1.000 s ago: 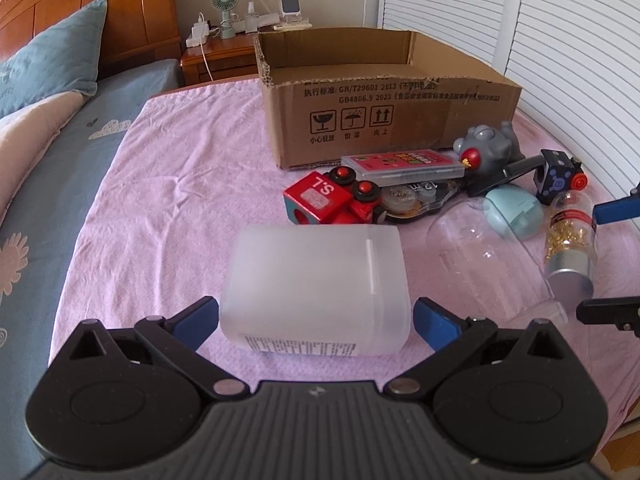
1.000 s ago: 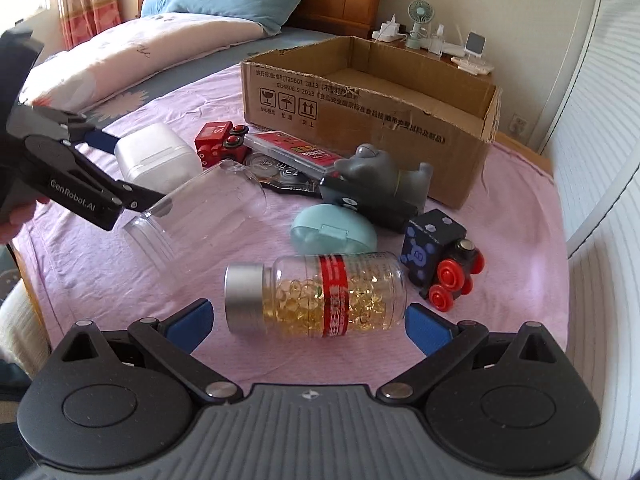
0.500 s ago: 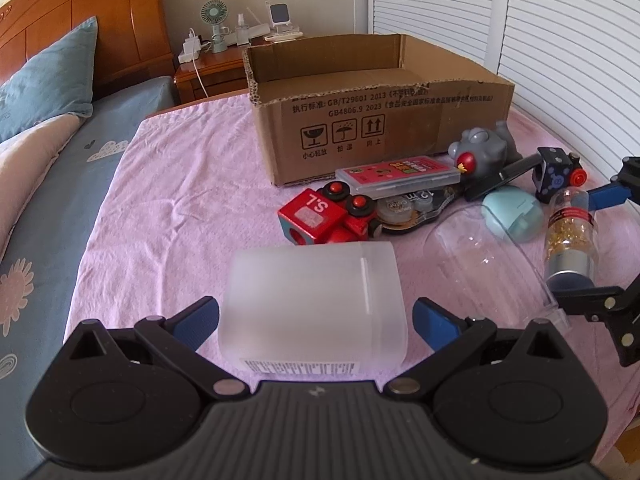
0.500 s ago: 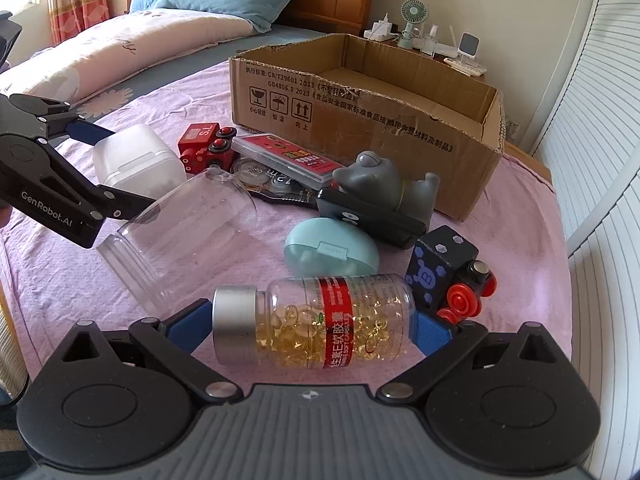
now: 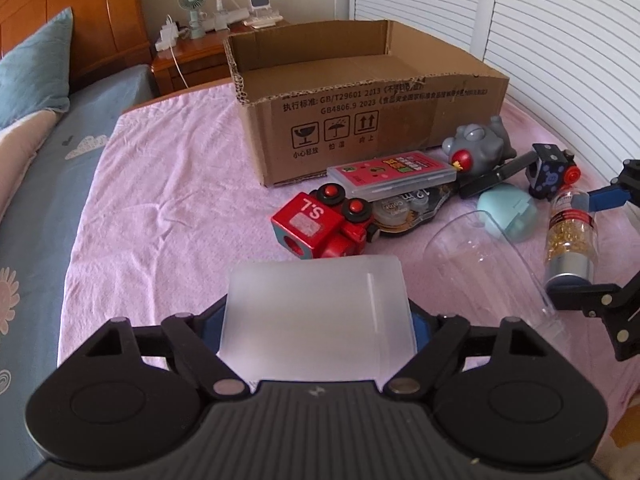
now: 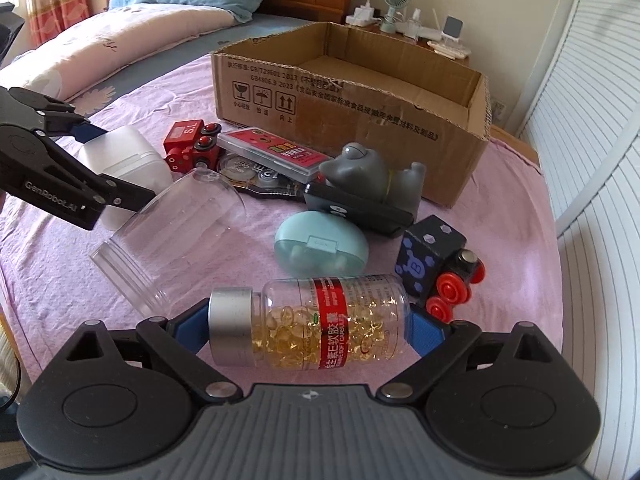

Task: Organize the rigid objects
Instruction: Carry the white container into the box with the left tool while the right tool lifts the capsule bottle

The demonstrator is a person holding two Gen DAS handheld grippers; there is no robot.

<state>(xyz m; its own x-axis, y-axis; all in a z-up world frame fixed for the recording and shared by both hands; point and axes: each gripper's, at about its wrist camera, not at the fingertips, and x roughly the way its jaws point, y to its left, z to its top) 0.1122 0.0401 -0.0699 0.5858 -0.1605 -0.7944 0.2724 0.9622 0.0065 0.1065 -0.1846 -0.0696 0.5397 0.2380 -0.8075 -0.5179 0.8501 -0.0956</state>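
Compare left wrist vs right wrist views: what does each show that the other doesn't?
Left wrist only: the cloud print on the blue sheet, and the grey toy from its face side.
Right wrist only: the curtain and the lettering on the left claw.
Both: the left claw pressing the frosted box, the right claw end to end on the capsule bottle, both having just been closing; cardboard box, clear jar, red train, teal case.

A frosted matt plastic box (image 5: 316, 304), a clear glossy jar (image 6: 172, 236), a brushed-metal-capped capsule bottle (image 6: 312, 320), a rough-edged cardboard carton (image 5: 368, 120) and a creased cloth sheet (image 5: 168, 208) are seen.
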